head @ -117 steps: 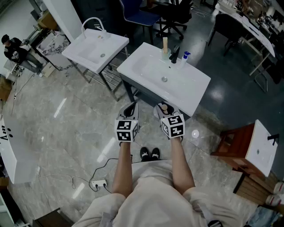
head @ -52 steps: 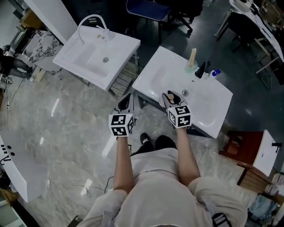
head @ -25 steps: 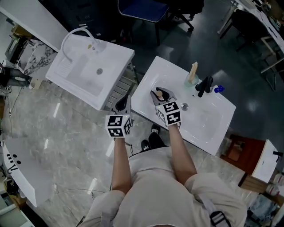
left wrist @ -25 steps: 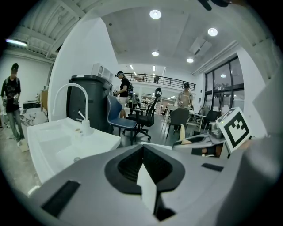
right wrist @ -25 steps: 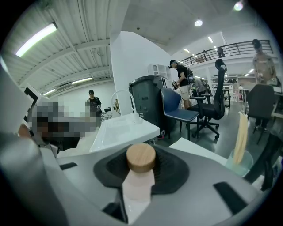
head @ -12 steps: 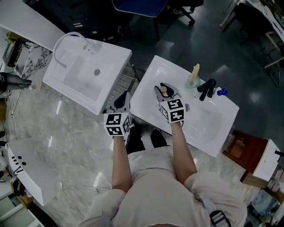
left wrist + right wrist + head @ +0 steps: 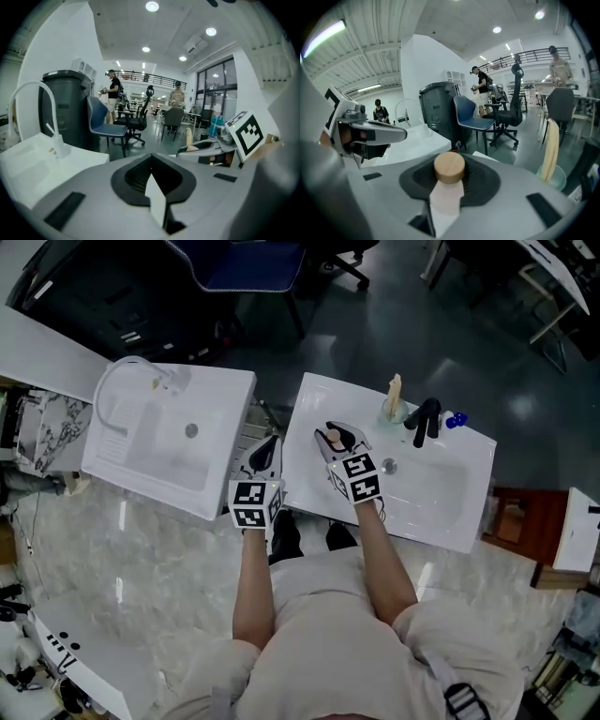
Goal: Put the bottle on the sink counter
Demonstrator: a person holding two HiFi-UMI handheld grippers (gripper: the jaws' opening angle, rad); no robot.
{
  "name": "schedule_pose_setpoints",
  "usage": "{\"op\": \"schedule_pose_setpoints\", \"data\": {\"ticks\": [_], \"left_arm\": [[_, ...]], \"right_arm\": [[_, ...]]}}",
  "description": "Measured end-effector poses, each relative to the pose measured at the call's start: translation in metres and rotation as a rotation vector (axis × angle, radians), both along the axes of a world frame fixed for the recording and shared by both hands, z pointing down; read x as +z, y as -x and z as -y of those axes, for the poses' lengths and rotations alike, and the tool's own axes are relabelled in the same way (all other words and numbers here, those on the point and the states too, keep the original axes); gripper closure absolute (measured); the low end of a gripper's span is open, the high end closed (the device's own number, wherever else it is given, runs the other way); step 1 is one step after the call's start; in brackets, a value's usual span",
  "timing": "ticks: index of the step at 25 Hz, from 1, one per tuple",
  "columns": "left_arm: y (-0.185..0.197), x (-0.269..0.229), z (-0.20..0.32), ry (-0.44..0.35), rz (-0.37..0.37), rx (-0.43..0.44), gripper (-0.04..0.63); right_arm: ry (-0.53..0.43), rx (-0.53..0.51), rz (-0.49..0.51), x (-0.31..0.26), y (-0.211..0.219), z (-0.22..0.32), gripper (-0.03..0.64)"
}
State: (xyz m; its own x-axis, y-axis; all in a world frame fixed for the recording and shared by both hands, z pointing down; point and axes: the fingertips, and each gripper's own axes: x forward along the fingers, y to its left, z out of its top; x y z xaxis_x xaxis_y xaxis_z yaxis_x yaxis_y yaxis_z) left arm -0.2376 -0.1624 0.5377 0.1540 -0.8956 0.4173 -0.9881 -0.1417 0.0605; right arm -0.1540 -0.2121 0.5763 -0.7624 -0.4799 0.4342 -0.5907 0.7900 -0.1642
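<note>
In the head view my right gripper [image 7: 335,435] hangs over the left end of the white sink counter [image 7: 305,457], shut on a small bottle [image 7: 331,437] with a round wooden cap. The right gripper view shows that bottle [image 7: 448,169] upright between the jaws, cap on top and pale body below, with both jaws pressed against it. My left gripper [image 7: 266,454] hovers over the gap between the two sinks, its jaws shut with nothing in them. The left gripper view shows the left gripper [image 7: 152,176] closed to a point, and the right gripper [image 7: 209,149] off to its right.
A black faucet [image 7: 424,419], a cup with a cream stick [image 7: 393,401] and a small blue item [image 7: 455,420] stand along the counter's far edge. A second white sink [image 7: 150,442] with a curved white tap stands at the left. A blue chair [image 7: 246,261] is behind.
The person has shifted, so the view has moved and both sinks sit lower in it. The right gripper still holds the bottle over the counter's left end. The left gripper stays shut beside it.
</note>
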Motion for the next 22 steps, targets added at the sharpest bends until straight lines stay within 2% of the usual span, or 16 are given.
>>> {"op": "schedule_pose_setpoints", "data": {"ticks": [3, 8, 16, 22], "left_arm": [[-0.014, -0.001, 0.011, -0.004, -0.006, 0.079, 0.589], [-0.023, -0.006, 0.021, -0.018, -0.026, 0.143, 0.589], [-0.031, -0.011, 0.024, -0.032, -0.038, 0.162, 0.589], [-0.041, -0.012, 0.022, -0.037, -0.051, 0.153, 0.589]], "right_arm": [[-0.009, 0.016, -0.011, 0.0, 0.007, 0.009, 0.508], [-0.042, 0.001, -0.036, -0.004, 0.018, 0.035, 0.508], [-0.072, -0.01, -0.064, 0.003, 0.015, 0.078, 0.508], [-0.077, -0.055, -0.091, 0.02, 0.025, 0.098, 0.508]]}}
